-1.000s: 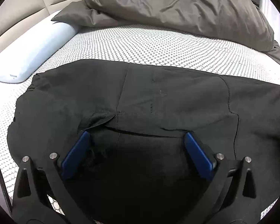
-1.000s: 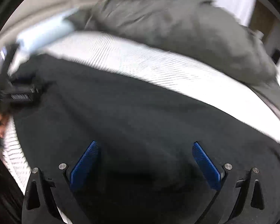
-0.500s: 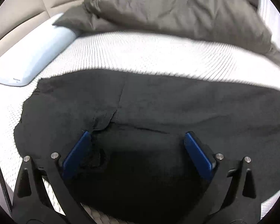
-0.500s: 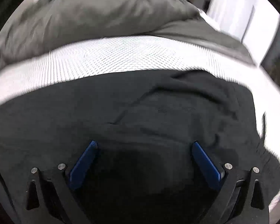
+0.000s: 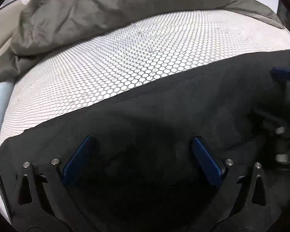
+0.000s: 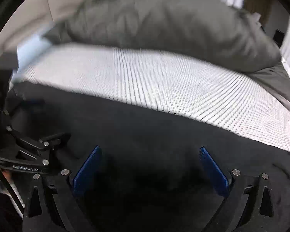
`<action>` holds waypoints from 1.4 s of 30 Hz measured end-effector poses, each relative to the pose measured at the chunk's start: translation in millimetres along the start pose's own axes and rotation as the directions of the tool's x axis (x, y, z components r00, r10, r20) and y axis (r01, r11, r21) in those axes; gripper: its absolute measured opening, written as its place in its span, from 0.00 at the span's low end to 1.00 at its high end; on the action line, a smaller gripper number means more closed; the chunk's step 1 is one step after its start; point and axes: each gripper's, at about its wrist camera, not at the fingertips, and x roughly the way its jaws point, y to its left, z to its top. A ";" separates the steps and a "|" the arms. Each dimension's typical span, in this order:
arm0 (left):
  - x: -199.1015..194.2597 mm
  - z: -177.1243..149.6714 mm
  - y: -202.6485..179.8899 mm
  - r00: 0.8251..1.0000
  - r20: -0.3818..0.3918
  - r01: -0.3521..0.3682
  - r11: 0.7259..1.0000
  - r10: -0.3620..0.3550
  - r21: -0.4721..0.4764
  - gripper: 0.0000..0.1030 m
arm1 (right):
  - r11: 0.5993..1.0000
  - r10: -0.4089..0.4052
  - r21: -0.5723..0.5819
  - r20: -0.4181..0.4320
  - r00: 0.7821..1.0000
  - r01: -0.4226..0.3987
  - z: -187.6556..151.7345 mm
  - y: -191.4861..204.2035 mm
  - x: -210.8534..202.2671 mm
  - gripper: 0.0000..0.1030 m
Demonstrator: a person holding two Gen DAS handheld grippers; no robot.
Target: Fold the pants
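Black pants [image 5: 164,119] lie spread flat across the near part of the bed, their far edge running straight over the sheet. My left gripper [image 5: 142,138] is open low over the dark cloth, with nothing between its blue pads. At the right edge of the left wrist view, a blue pad [image 5: 284,74] of the right gripper shows over the pants. In the blurred right wrist view, my right gripper [image 6: 149,148] is open over the pants [image 6: 164,127]. The left gripper's black frame [image 6: 29,154] sits close on its left.
The white honeycomb-patterned sheet [image 5: 145,54] stretches beyond the pants. A crumpled grey duvet [image 5: 106,5] is heaped along the far side. A light blue pillow [image 6: 32,44] lies at the far left by the beige headboard [image 6: 38,3].
The left gripper has swung right along the pants, so the pillow has almost left its view. The right gripper swung right, then back left. The two now sit side by side.
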 end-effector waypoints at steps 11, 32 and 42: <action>21.9 12.2 91.8 0.997 0.021 -0.059 0.927 0.072 -0.370 1.00 | 0.939 -0.186 0.296 0.009 0.982 0.175 -58.3 -139.4 -9.7 0.99; -16.4 -40.2 -14.2 0.992 0.076 0.106 0.990 -0.099 -0.089 1.00 | 0.977 -0.147 0.157 -0.008 0.989 0.146 -73.7 -89.1 -43.1 0.99; -11.0 -43.5 1.7 0.992 0.093 0.099 0.991 -0.090 -0.092 0.99 | 0.923 -0.302 0.257 0.016 0.953 0.288 -99.9 -135.4 -76.4 0.98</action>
